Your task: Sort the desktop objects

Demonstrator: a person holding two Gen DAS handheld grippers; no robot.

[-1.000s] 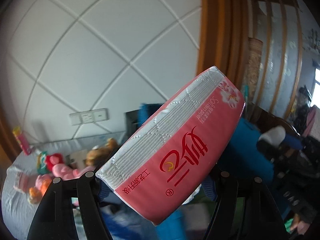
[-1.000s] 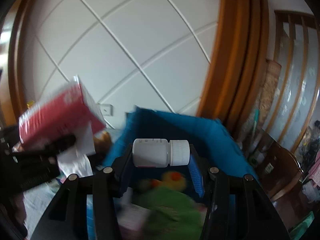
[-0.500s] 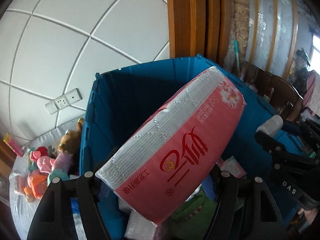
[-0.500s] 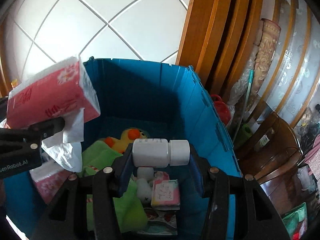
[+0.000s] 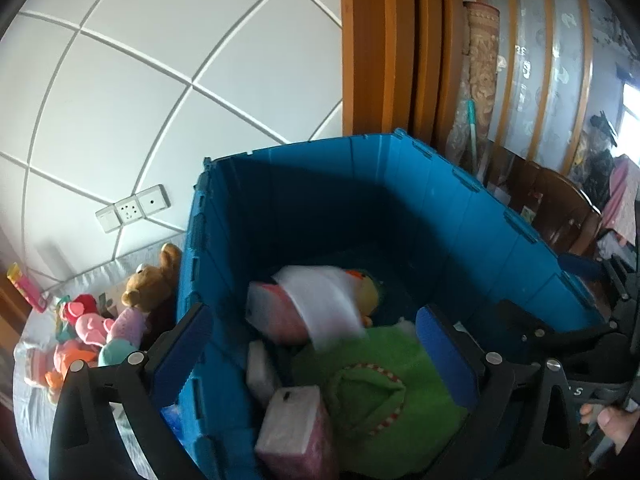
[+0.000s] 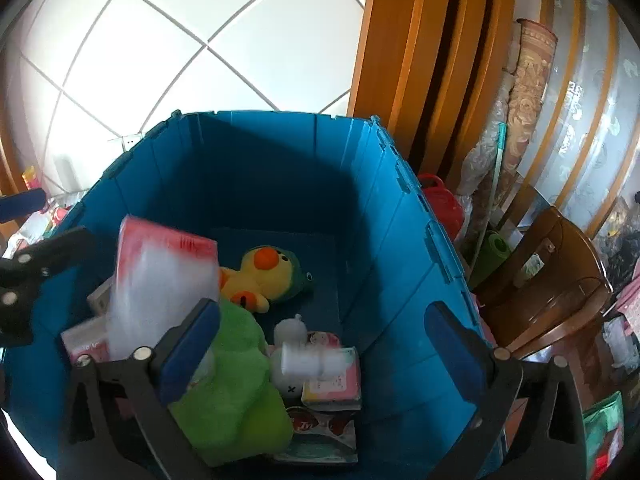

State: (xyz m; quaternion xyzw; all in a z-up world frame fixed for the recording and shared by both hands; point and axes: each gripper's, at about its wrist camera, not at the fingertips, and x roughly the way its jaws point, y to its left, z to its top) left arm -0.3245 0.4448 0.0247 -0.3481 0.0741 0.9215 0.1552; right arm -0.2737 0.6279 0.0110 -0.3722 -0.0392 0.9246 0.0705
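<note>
I am holding my left claw (image 5: 316, 350) and my right claw (image 6: 322, 340) wide open and empty over the blue crate (image 6: 404, 248). The pink tissue pack (image 6: 164, 280) is blurring near the crate's left wall, the white bottle (image 6: 310, 361) above the small packs near the right wall.

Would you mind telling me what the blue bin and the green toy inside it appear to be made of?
Blue bin: apparently rigid moulded plastic, with a slight sheen, ribbed wall panels and notched rim. Green toy: soft plush fabric, matte and fuzzy, its surface slumped in folds.
</note>
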